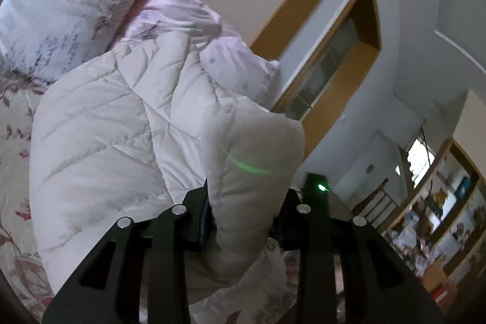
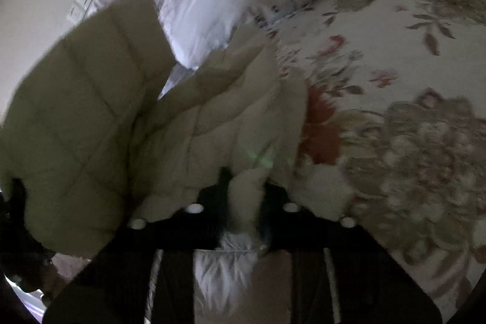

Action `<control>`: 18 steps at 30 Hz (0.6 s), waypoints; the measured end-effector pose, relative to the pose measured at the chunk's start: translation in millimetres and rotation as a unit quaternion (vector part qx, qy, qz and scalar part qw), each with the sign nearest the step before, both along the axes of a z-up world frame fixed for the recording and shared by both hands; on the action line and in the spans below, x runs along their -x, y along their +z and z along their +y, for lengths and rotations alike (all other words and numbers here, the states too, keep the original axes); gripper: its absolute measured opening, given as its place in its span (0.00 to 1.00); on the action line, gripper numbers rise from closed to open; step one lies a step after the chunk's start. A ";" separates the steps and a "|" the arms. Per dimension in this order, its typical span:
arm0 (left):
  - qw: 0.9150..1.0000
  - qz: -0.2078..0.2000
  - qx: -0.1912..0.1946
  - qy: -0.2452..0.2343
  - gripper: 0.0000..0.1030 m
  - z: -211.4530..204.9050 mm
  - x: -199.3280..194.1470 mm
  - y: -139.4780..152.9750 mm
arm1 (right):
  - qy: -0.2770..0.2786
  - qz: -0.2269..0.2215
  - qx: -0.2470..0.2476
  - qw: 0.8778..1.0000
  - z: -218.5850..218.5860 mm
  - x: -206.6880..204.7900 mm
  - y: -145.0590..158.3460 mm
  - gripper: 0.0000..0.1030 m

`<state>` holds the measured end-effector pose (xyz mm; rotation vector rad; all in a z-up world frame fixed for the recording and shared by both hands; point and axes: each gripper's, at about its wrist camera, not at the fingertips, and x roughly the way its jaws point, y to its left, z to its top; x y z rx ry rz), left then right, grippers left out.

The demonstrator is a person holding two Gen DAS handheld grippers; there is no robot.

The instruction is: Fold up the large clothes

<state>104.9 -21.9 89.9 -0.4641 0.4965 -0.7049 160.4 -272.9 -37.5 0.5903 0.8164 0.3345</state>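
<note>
Pillow: a pale floral pillow (image 1: 60, 8) fills the upper left of the left wrist view, beside a lilac duvet (image 1: 188, 17).
Jacket: the white quilted puffer jacket (image 1: 121, 123) lies bunched across the centre-left, on the flowered bedspread (image 2: 395, 56).
Left gripper: the left gripper (image 1: 246, 217) is clamped on a thick roll of the jacket at lower centre.
Right gripper: the right gripper (image 2: 243, 202), lower centre of its view, is closed on a jacket edge; the picture is blurred, so this is probably the hem or a fur-trimmed edge.
Handling: I judge it light, soft, puffy and springy, with a slippery shell; folds will tend to bounce open.
Where to hold: seams, hem or shoulder edges, pinching through the padding.
Containers: shelving (image 1: 440, 217) at lower right holds assorted items, too small to name.
</note>
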 end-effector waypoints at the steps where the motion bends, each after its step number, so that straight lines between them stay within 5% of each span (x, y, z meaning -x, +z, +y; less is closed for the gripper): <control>1: 1.000 -0.005 -0.011 -0.011 0.31 -6.3 1.8 0.1 | 0.006 -0.004 0.005 1.000 5.6 -4.9 1.8 0.09; 9: 0.987 0.033 -0.132 -0.083 0.31 -67.3 -2.6 -38.2 | 0.013 0.009 0.024 1.000 11.0 -13.7 -3.4 0.11; 13: 0.979 0.067 -0.174 -0.084 0.32 -83.0 -10.1 -63.6 | -0.067 0.010 0.058 0.996 -25.6 3.6 8.7 0.29; 18: 0.971 0.075 -0.212 -0.080 0.34 -97.5 -12.2 -76.8 | -0.111 -0.041 0.033 0.992 -54.1 21.9 43.7 0.34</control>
